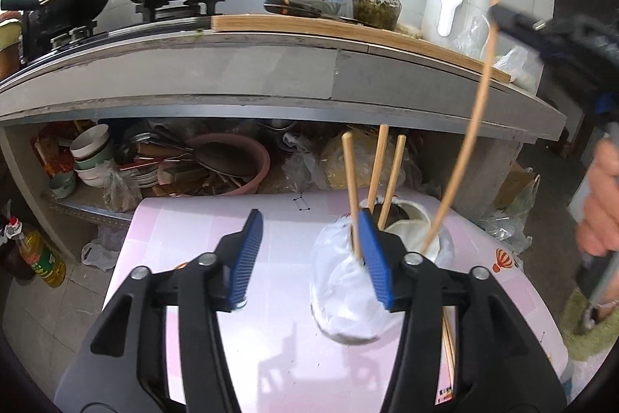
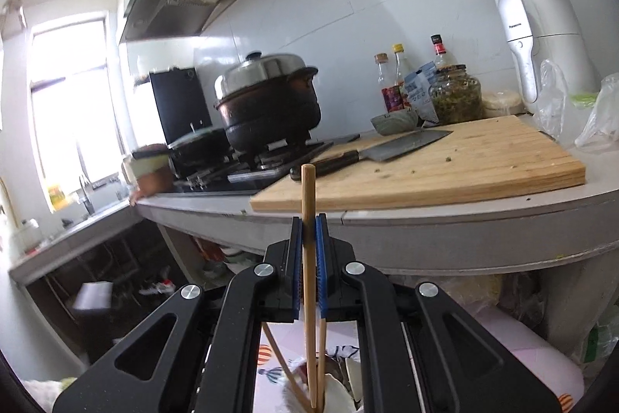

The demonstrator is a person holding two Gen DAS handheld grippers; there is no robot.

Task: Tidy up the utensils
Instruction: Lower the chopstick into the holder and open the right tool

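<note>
Gripping chopstick (image 2: 308,204), right hand-held gripper (image 2: 308,239) above table (image 1: 193,227)

Four chopsticks (image 1: 350,188), one jar (image 1: 344,293)

In the left wrist view the right gripper (image 1: 503,20) was smeared with blur at the right edge, so its jaws could not be made out there, and the hand (image 1: 601,204) below it was cut off by the frame. The left gripper (image 1: 309,250) hid part of the glass jar (image 1: 344,297) and the lower ends of the chopsticks (image 1: 350,188) standing in it. The clutter on the shelf (image 1: 93,209) under the counter was too jumbled to sort out. In the right wrist view the held chopstick (image 2: 308,204) ran out of sight at the bottom edge, and the table (image 2: 534,366) was mostly covered by the gripper's body.
</note>
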